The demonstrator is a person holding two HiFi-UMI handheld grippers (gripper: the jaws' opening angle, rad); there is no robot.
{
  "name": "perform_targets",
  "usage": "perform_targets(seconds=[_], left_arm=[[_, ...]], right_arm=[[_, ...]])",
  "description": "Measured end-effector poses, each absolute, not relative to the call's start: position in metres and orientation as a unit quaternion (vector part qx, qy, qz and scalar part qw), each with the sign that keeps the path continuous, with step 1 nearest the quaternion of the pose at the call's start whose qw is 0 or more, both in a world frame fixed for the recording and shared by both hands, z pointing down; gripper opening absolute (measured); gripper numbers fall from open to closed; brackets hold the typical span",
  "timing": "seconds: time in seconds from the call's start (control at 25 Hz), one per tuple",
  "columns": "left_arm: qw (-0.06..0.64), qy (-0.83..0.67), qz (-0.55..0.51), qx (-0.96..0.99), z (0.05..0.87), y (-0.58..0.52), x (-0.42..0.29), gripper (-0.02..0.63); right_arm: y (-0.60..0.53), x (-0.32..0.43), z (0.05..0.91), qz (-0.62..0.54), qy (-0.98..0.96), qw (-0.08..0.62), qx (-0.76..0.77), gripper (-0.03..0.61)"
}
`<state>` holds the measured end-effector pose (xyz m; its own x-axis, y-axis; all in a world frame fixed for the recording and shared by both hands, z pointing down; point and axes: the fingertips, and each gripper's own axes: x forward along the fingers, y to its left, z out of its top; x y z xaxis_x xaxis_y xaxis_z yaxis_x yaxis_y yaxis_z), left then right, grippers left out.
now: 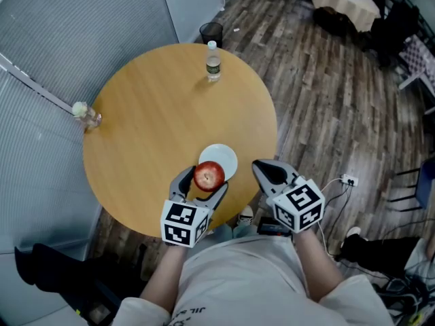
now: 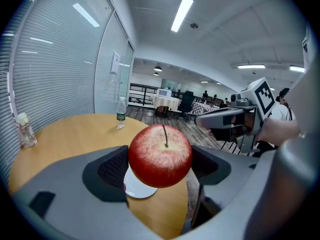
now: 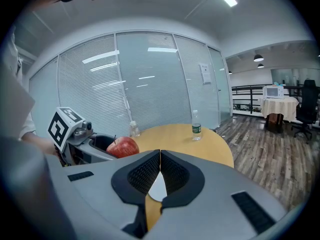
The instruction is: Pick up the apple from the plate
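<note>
Closest to us in the head view is our own pale shirt (image 1: 251, 277), and just past it the left gripper (image 1: 202, 183), whose jaws are clamped on the red apple (image 1: 209, 176) from either side. From up here the apple overlaps the near-left rim of the white plate (image 1: 224, 156), and from that angle we cannot tell whether the two touch. The left gripper view shows more: the apple fills the gap between the dark pads (image 2: 111, 168), stem up. The plate lies lower, behind and beneath it, with bare wood of the round table (image 1: 149, 128) under the jaws. The right gripper (image 1: 264, 170) hangs just beside the table's near-right edge and holds nothing. Its own view shows the jaws closed together, pad against pad, with a sliver of the plate seen through the slit below them. That view also gives us the apple side-on in the other gripper. A water bottle (image 1: 213, 61) stands upright at the far rim and a small clear bottle (image 1: 87, 114) at the left rim. Only the head view shows the dark bin (image 1: 211, 32) on the wooden floor (image 1: 326, 100) beyond.
</note>
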<state>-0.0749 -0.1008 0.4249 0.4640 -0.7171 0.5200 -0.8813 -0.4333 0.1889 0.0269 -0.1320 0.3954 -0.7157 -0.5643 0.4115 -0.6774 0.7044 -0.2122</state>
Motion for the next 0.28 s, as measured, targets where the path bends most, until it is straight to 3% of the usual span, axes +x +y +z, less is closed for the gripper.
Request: perform_targets(seconds=[0.28], left_arm=[[0.224, -0.479, 0.19, 0.827, 0.4257, -0.0959, -0.0718, 0.39]], right_arm=[[-0.1264, 0.0287, 0.3952, 0.18, -0.909, 0.16, 0.341, 0.031]])
